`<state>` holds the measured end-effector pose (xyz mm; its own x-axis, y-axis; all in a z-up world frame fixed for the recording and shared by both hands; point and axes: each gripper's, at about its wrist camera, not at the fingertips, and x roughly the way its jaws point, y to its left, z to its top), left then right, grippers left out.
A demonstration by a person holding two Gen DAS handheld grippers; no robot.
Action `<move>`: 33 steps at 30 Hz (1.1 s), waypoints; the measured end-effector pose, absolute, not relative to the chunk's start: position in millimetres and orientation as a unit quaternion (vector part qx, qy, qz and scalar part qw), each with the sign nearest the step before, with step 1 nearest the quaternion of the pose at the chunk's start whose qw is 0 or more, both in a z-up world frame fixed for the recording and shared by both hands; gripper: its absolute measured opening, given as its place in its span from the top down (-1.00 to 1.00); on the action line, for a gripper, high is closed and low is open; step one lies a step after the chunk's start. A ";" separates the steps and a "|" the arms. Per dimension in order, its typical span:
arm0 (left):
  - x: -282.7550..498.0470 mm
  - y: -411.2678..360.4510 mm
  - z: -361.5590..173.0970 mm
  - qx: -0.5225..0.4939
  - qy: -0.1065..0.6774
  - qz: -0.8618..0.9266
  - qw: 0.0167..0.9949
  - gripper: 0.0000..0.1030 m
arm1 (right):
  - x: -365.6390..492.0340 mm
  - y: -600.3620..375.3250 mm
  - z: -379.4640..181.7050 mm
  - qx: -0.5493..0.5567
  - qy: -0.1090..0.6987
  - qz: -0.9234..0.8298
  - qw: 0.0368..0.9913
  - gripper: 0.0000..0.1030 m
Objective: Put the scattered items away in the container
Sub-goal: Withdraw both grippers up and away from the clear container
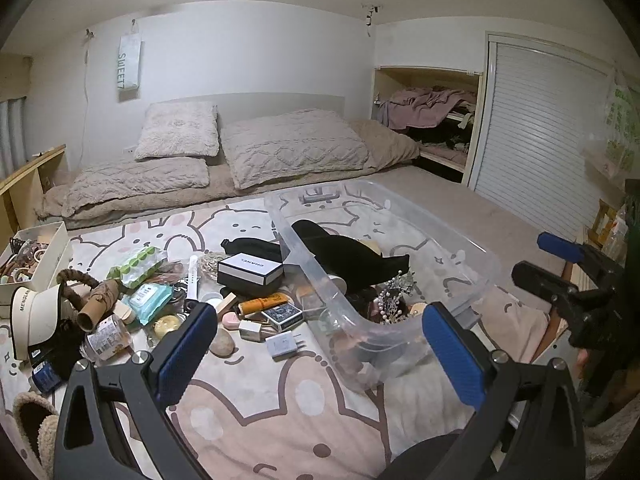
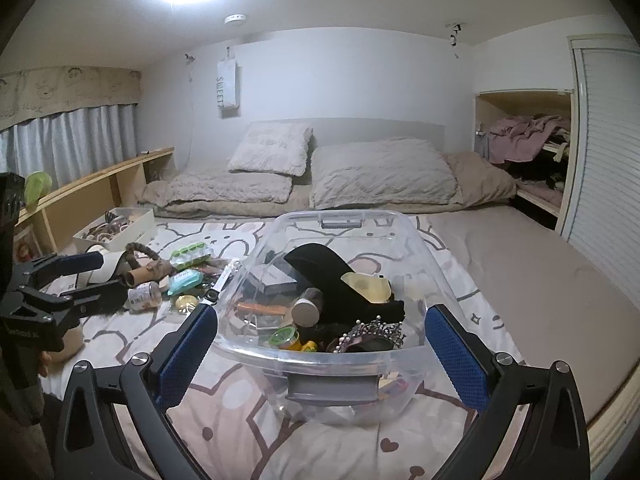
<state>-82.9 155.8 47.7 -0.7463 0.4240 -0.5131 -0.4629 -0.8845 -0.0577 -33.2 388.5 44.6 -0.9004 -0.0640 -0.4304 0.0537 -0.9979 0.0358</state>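
Note:
A clear plastic bin (image 1: 460,240) (image 2: 424,248) stands on the bed and holds a black stand (image 2: 328,276), a pearl tiara (image 2: 376,330) and small jars. Left of it lies a pile of scattered items: a black-and-white Chanel box (image 1: 250,272), a white charger (image 1: 282,344), a card deck (image 1: 282,316), a wipes pack (image 1: 146,296), a green tray (image 1: 138,262) and a visor cap (image 1: 36,312). My left gripper (image 1: 320,344) is open and empty above the sheet beside the pile. My right gripper (image 2: 322,344) is open and empty, its fingers either side of the bin's near end.
A white box of hair accessories (image 1: 48,256) sits at the far left. A fluffy slipper (image 1: 34,424) lies at the near left. Pillows (image 1: 292,144) and a folded duvet line the head of the bed. A shuttered wardrobe (image 1: 532,136) stands on the right.

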 end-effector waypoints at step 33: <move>-95.5 79.7 33.5 -0.250 -0.021 0.949 0.189 -1.00 | -34.5 380.5 30.4 0.190 -0.050 -0.981 0.006 -1.00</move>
